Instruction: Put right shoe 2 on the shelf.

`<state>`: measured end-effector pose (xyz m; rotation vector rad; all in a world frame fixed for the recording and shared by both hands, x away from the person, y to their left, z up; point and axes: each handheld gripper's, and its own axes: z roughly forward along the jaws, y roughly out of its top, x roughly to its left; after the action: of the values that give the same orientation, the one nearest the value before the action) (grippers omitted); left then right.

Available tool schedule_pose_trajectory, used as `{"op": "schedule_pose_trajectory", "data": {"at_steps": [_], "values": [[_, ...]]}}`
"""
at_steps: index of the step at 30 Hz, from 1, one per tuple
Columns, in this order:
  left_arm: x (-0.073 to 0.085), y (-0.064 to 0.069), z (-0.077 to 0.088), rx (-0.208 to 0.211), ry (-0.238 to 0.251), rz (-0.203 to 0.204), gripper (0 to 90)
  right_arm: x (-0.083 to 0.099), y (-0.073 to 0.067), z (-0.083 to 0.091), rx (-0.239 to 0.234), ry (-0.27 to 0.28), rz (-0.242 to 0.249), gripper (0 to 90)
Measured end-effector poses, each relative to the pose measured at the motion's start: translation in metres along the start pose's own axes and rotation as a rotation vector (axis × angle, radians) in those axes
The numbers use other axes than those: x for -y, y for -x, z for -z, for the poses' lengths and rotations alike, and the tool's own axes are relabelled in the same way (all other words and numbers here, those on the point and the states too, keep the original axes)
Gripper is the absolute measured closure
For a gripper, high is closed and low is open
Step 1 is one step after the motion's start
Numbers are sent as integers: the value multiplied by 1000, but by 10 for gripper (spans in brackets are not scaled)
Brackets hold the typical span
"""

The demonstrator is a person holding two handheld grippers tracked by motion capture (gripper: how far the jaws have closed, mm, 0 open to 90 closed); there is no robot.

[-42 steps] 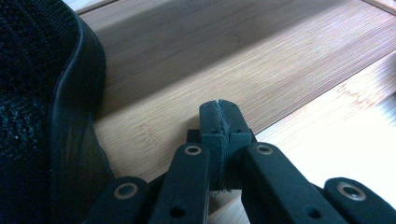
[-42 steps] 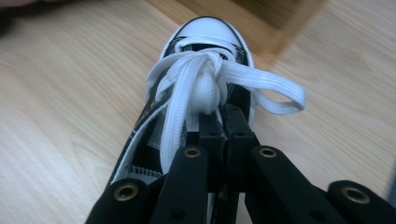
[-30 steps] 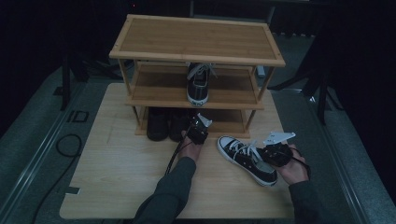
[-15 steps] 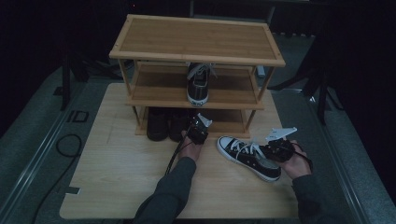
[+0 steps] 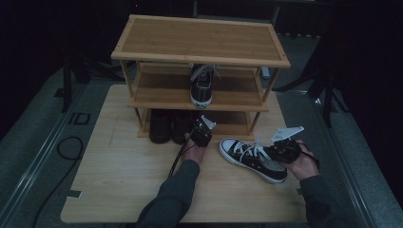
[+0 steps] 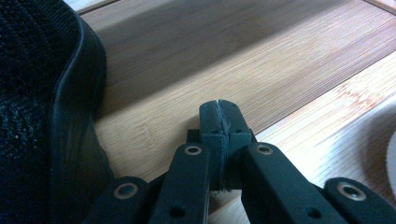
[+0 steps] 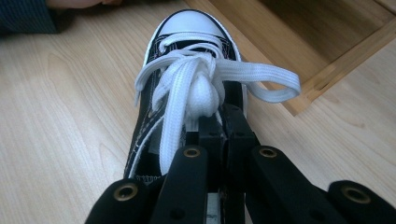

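Flanking the sneaker [image 5: 252,159]: shoe rack [image 5: 201,42], dark shoes [image 5: 168,126]; right hand-held gripper [image 5: 278,152] clamped on its tongue, left hand-held gripper [image 5: 202,133] closed empty.

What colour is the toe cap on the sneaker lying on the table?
White, on the black sneaker with white laces; clearest in the right gripper view.

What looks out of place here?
One sneaker lies on the table at an angle, apart from its mate on the rack's middle shelf. The right gripper is shut at its tongue.
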<state>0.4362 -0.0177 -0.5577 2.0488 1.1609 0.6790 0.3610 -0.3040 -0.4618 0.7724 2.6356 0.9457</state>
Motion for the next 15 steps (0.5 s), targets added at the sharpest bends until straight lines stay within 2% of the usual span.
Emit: {"op": "schedule_pose_trajectory", "data": {"at_steps": [9, 15], "values": [[0, 0, 0, -1, 4, 8, 897, -9, 2, 9, -9, 0, 20, 884], [0, 0, 0, -1, -1, 1, 897, -17, 4, 16, 7, -23, 46, 884]]}}
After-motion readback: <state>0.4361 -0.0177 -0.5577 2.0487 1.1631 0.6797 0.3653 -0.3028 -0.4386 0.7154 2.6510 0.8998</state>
